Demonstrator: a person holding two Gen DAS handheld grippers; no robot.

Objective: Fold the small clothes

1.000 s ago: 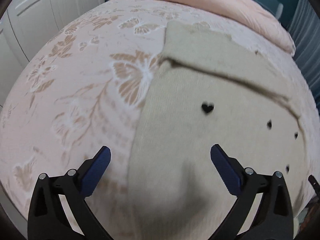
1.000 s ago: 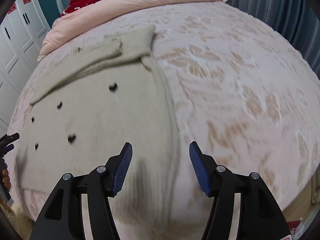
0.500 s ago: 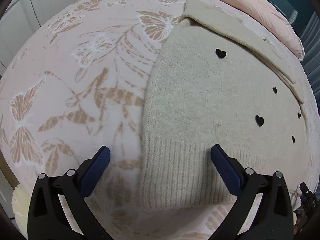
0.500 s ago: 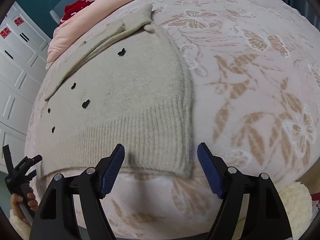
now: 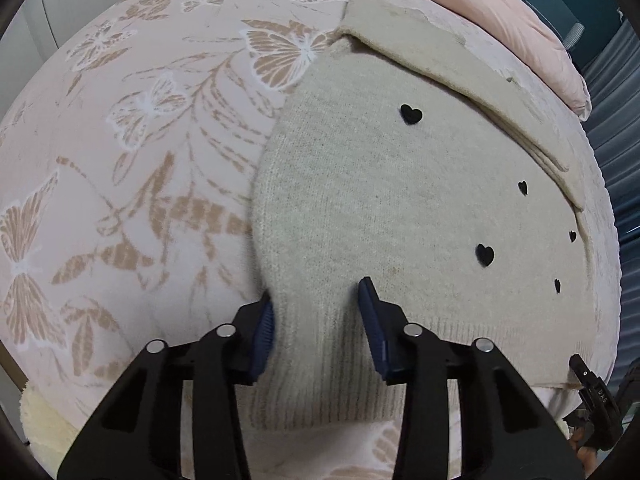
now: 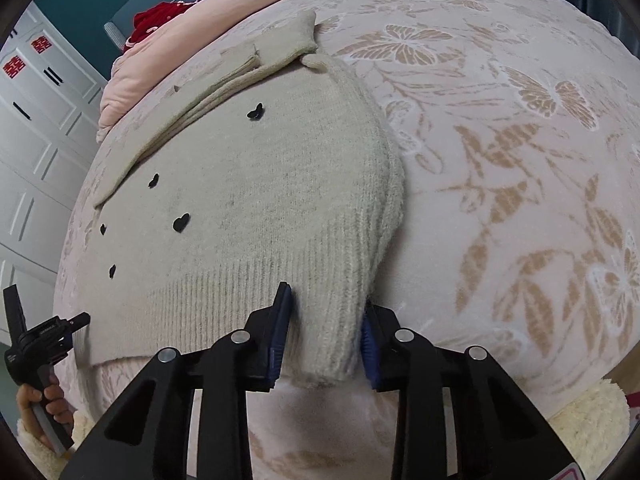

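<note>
As both pairs of jaws pinch the ribbed hem, we hold the small beige knitted sweater with black heart buttons [image 5: 400,208] by its two lower corners, the garment lying flat on the pink bed cover patterned with tan butterflies and leaves [image 5: 140,160], its sleeves already folded across the top near the peach quilt [image 5: 520,8]. The step in hand, as we judge it, is the lengthwise fold — bringing the hem up to meet the shoulders. To do it well we should lift both corners together and level, keep the hem taut between them so the knit does not sag in the middle, carry it straight toward the folded sleeves, and set it down square before letting go.

The left gripper [image 5: 316,320] has just been closing; its blue pads [image 5: 370,320] now stand narrowed on a bunched ridge of rib at the sweater's left corner, cloth pressed between them. The right gripper [image 6: 324,332] has likewise just been closing — its jaws clamp the right corner of the hem, where the side edge doubles over, and the knit bulges between the pads. In the right wrist view the left gripper's handle shows at the far corner, held by a hand [image 6: 48,412]. A soft knit like this may slip if the pull is uneven.
</note>
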